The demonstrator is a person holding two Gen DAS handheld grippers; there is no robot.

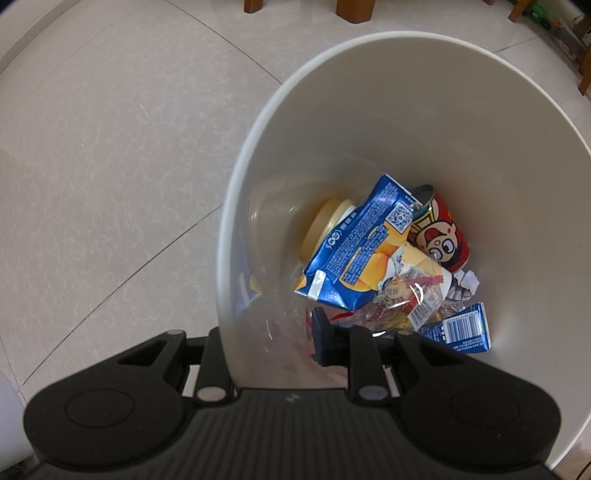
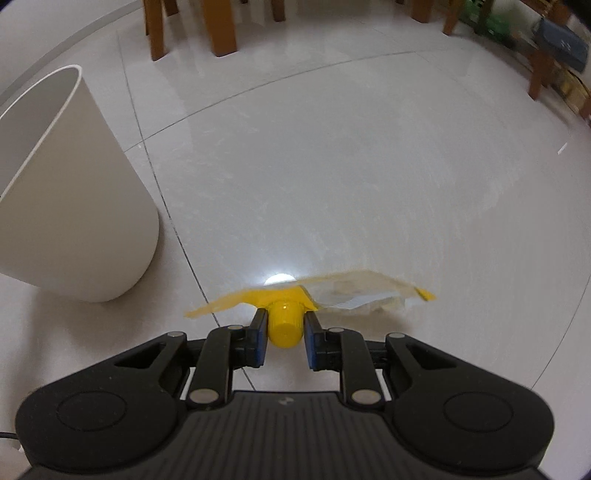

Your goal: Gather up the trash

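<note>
A white bin fills the left wrist view. My left gripper is shut on its near rim, with one blue-padded finger inside and the other hidden behind the wall. In the bin lie a blue-and-yellow carton, a red cartoon can, a clear wrapper, a small blue carton and a yellow-lidded cup. My right gripper is shut on the yellow cap of a yellow-and-clear pouch, low over the floor. The bin stands to its left.
Pale glossy floor tiles spread ahead of the right gripper. Wooden furniture legs stand at the back, also seen as legs beyond the bin. A cluttered low shelf sits at the far right.
</note>
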